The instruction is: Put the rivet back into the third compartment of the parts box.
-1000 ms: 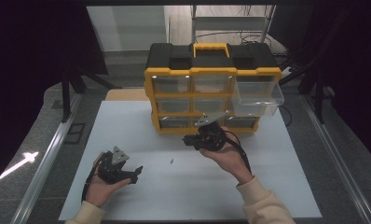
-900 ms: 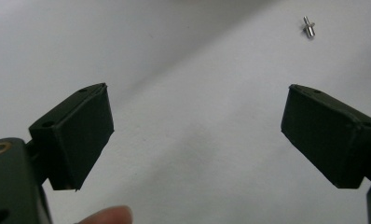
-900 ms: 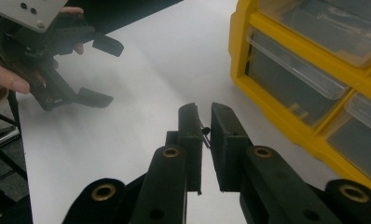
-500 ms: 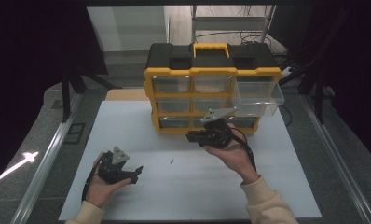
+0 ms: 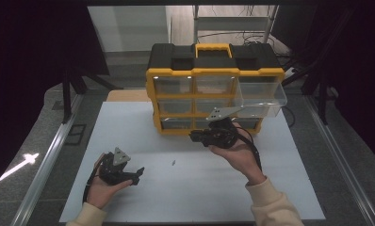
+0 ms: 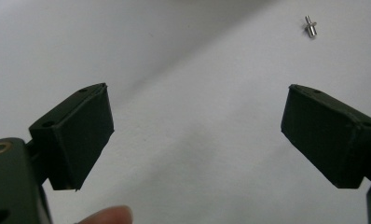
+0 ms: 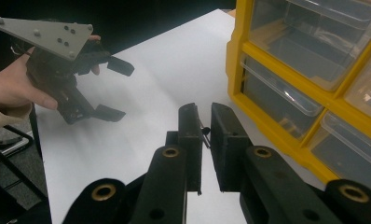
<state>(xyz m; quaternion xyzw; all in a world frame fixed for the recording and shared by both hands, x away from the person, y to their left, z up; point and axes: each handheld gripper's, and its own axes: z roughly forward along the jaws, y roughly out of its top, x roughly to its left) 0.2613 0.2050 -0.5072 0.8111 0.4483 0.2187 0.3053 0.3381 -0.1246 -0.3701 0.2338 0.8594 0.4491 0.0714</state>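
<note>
A small silver screw [image 5: 174, 163] lies on the white table [image 5: 129, 127]; the left gripper view shows that screw [image 6: 310, 27] ahead, at the upper right. My left gripper [image 5: 137, 175] rests low at the front left, open, with nothing between its jaws [image 6: 197, 126]. My right gripper [image 5: 193, 136] is held up in front of the bottom row of the yellow drawer cabinet [image 5: 216, 73]. Its jaws [image 7: 206, 116] are nearly together, and a small dark pin-like part [image 7: 204, 134] is pinched between them.
The cabinet's top right clear drawer [image 5: 263, 94] is pulled out, above and to the right of my right hand. The other clear drawers [image 7: 286, 100] are pushed in. My left gripper [image 7: 113, 88] appears across the table in the right gripper view. Dark floor surrounds the table.
My right gripper has risen a little and shifted right, toward the cabinet, with its jaws unchanged. The left gripper has stayed in place.
</note>
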